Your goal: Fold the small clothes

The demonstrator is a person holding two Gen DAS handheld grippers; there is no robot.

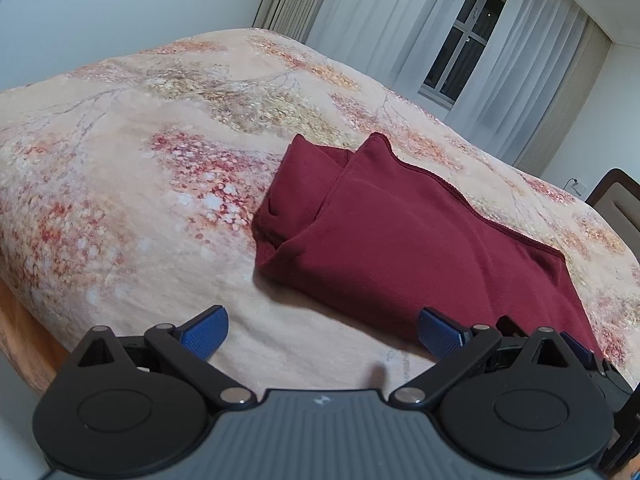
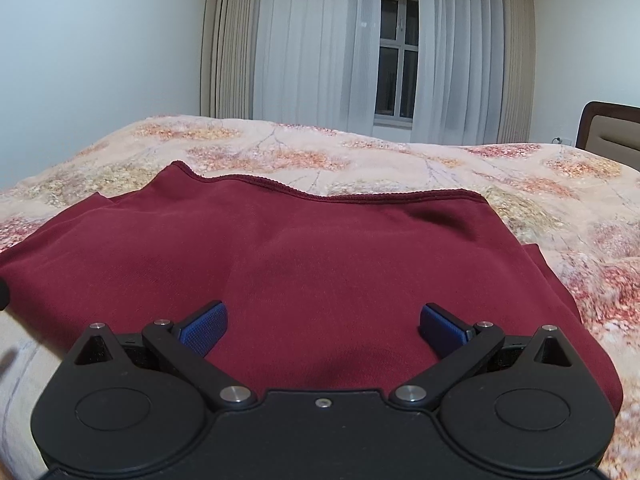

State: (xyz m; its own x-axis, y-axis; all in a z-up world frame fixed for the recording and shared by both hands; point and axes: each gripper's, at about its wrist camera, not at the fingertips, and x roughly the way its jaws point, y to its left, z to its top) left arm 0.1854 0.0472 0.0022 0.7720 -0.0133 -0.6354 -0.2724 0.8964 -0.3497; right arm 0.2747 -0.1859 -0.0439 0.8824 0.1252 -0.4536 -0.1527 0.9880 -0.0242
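Note:
A dark red garment (image 1: pixel 400 240) lies partly folded on the bed, with a doubled layer at its left end. In the right wrist view it (image 2: pixel 320 248) spreads wide in front of me, its hemmed edge along the far side. My left gripper (image 1: pixel 322 332) is open and empty, just in front of the garment's near left edge above the bedspread. My right gripper (image 2: pixel 322 328) is open and empty, low over the garment's near part. Part of the right gripper (image 1: pixel 576 346) shows at the right edge of the left wrist view.
The bed carries a beige floral bedspread (image 1: pixel 140 180). White curtains and a window (image 2: pixel 394 60) stand behind the bed. A brown headboard (image 2: pixel 612 132) is at the right. The bed's near edge (image 1: pixel 24 344) drops off at the lower left.

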